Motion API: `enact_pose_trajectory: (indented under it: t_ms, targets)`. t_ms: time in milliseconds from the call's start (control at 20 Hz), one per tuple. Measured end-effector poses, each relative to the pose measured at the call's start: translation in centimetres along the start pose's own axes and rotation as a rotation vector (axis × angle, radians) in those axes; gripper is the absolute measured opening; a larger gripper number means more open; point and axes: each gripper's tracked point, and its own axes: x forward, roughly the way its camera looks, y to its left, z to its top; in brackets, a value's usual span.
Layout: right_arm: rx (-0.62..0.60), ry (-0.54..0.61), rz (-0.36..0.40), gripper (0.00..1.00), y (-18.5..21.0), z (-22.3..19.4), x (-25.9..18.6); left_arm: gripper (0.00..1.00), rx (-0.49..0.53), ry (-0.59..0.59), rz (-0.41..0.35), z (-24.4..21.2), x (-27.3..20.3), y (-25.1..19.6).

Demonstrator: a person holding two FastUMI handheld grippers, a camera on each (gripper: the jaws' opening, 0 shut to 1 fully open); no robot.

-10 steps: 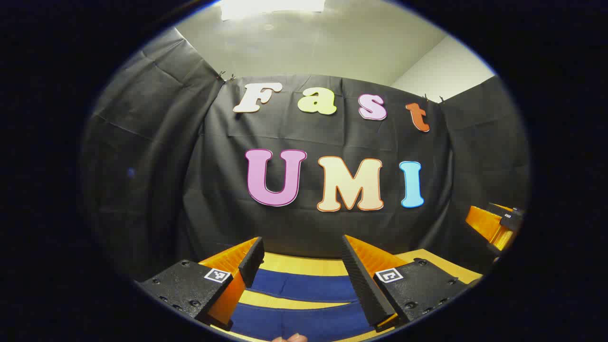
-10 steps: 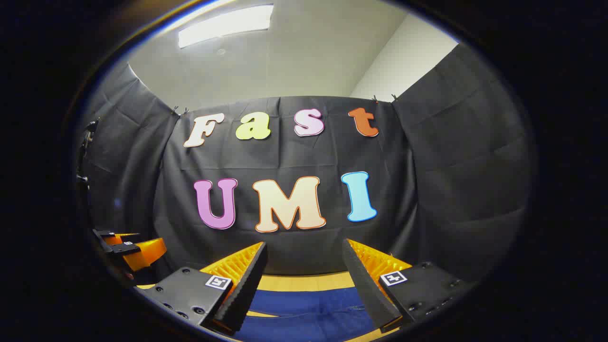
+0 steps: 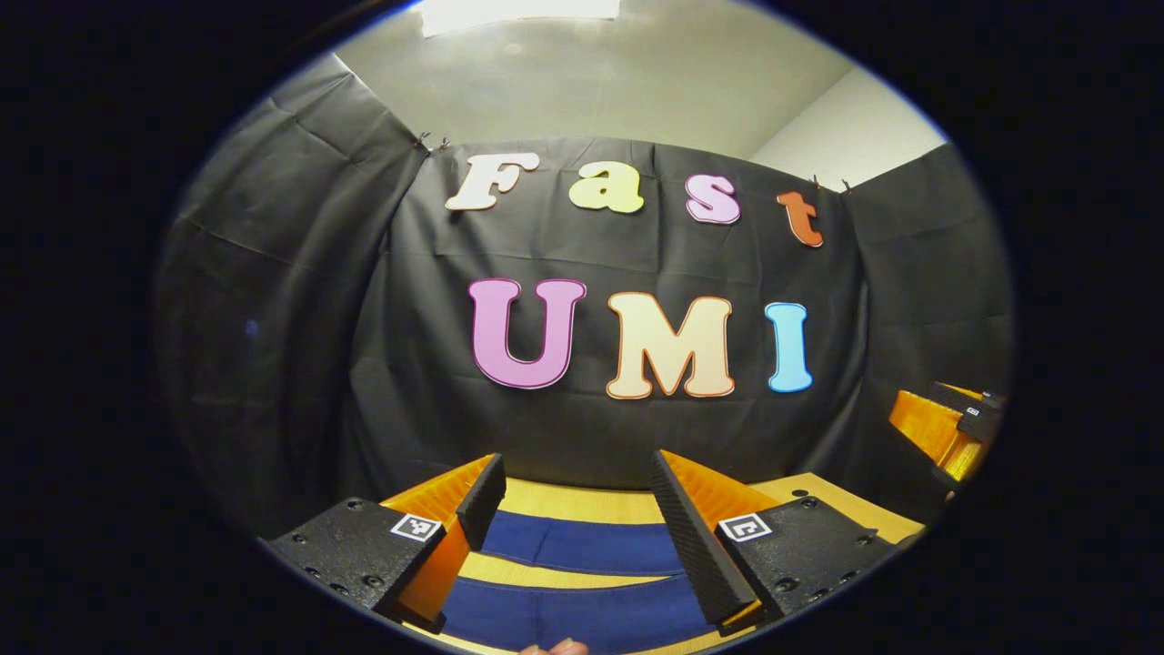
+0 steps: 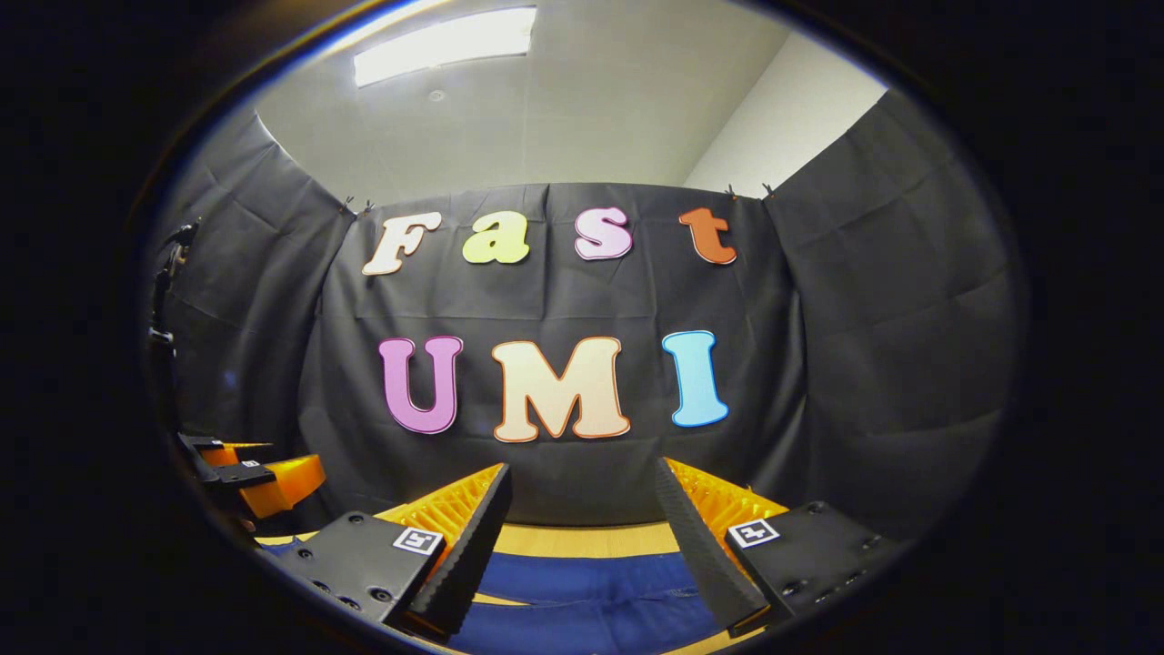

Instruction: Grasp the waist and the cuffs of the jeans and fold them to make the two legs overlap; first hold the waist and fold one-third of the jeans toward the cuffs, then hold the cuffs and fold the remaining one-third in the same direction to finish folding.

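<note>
Both claws, left claw (image 3: 573,509) and right claw (image 4: 582,518), hang spread above the jeans (image 3: 582,546), which lie flat on the tabletop (image 3: 582,503), 2 legs apart. Best practice, judged: lower evenly, pinch waist and cuffs squarely before lifting.

Jeans (image 3: 582,546) cut off by lower edge; waist, cuffs unseen.
</note>
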Motion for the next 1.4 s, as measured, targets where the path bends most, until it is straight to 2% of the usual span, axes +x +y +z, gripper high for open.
enact_pose_trajectory:
  t_ms: [200, 250, 300, 350, 450, 550, 600, 650, 700, 750, 800, 850, 900, 1000, 1100, 1200, 1250, 1400]
  targets:
    - [0.000, 0.001, 0.003, 0.94, 0.4, -0.2, 0.0, 0.93, -0.002, 0.001, 0.005, -0.1, -0.1, 0.6]
    - [0.000, 0.000, 0.005, 0.97, 0.5, -0.1, -0.1, 0.93, -0.004, 0.003, 0.002, -0.2, 0.0, 0.6]
    - [0.002, 0.004, 0.007, 0.94, 0.6, -0.4, -0.1, 0.93, -0.004, 0.010, -0.002, -0.5, 0.0, 0.9]
    - [0.003, 0.008, 0.010, 0.98, 0.8, -0.6, -0.1, 0.93, 0.008, 0.028, -0.012, -1.2, -0.1, 1.1]
    - [0.000, 0.016, 0.009, 0.94, 0.9, -1.0, 0.1, 0.94, 0.097, 0.073, -0.034, -2.9, -0.4, 2.7]
    - [0.000, 0.025, 0.004, 0.98, 1.0, -1.6, 0.0, 0.96, 0.208, 0.121, -0.025, -4.6, -1.1, 6.0]
    - [-0.002, 0.032, -0.002, 0.95, 0.9, -2.1, 0.0, 1.00, 0.244, 0.152, -0.017, -5.6, -1.3, 7.6]
    - [-0.005, 0.040, -0.010, 0.95, 0.9, -2.7, 0.0, 1.00, 0.271, 0.187, -0.011, -6.7, -1.6, 9.0]
    - [-0.007, 0.052, -0.015, 0.98, 1.0, -3.3, 0.0, 0.95, 0.292, 0.223, -0.005, -7.9, -2.0, 10.4]
    - [-0.009, 0.064, -0.018, 0.98, 1.2, -3.9, 0.1, 0.95, 0.321, 0.256, 0.002, -9.1, -2.5, 11.8]
    - [-0.015, 0.073, -0.019, 0.95, 1.4, -4.4, 0.1, 1.00, 0.355, 0.290, 0.004, -10.3, -2.8, 13.0]
    - [-0.024, 0.078, -0.024, 1.00, 1.5, -4.7, 0.0, 1.00, 0.396, 0.322, -0.004, -11.5, -3.2, 14.0]
    - [-0.032, 0.083, -0.029, 1.00, 1.6, -5.1, -0.1, 0.95, 0.443, 0.356, -0.018, -12.8, -3.6, 14.8]
    - [-0.045, 0.094, -0.036, 1.00, 1.9, -5.9, -0.1, 0.96, 0.530, 0.417, -0.057, -15.4, -4.2, 16.1]
    - [-0.055, 0.110, -0.040, 0.95, 2.2, -6.6, -0.1, 0.95, 0.614, 0.492, -0.118, -18.1, -5.4, 16.7]
    - [-0.066, 0.122, -0.037, 0.98, 2.6, -7.2, -0.2, 0.95, 0.718, 0.546, -0.189, -20.6, -5.9, 17.0]
    - [-0.076, 0.127, -0.036, 0.95, 2.7, -7.4, -0.3, 0.95, 0.772, 0.571, -0.225, -21.7, -6.5, 17.2]
    - [-0.100, 0.144, -0.035, 1.00, 2.7, -8.2, -0.5, 0.95, 0.906, 0.662, -0.320, -25.3, -7.9, 17.9]
